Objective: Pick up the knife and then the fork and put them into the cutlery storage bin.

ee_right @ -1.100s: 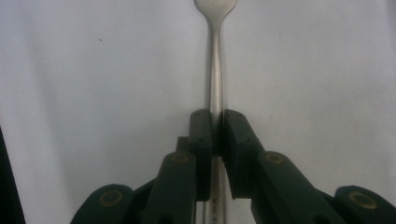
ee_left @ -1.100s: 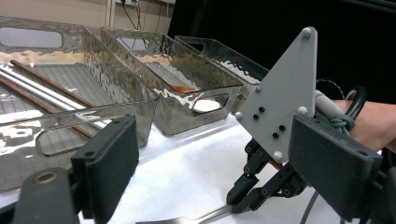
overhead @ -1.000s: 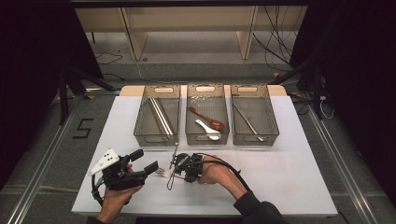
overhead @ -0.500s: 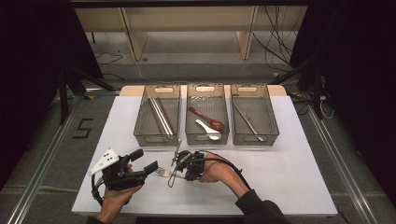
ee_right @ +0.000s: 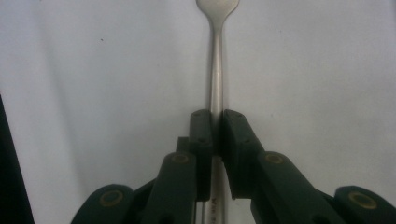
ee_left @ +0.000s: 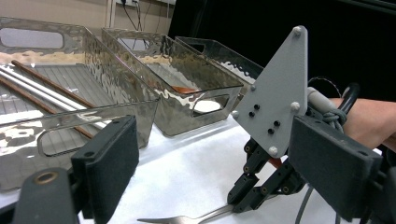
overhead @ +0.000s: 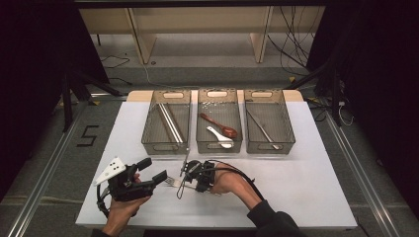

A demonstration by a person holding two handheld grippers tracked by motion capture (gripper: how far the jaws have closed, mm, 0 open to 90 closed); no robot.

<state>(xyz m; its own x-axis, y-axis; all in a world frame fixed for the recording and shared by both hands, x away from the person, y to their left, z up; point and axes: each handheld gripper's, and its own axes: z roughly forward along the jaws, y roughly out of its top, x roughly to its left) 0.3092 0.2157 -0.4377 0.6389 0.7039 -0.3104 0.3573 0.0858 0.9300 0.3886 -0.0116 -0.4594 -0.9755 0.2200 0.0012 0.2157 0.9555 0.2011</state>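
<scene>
High view looks down on the whole tabletop (overhead: pixel 306 163) toward 12 o'clock. Both gripper views sit close and low, sharing the fork (ee_right: pixel 216 70) at its 6 o'clock edge.

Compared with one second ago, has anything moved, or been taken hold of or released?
No visible change. The right gripper still clamps the handle of the fork low over the white table, with the tines towards the left gripper, which stays open beside it. The three bins and the cutlery in them lie as before.
</scene>
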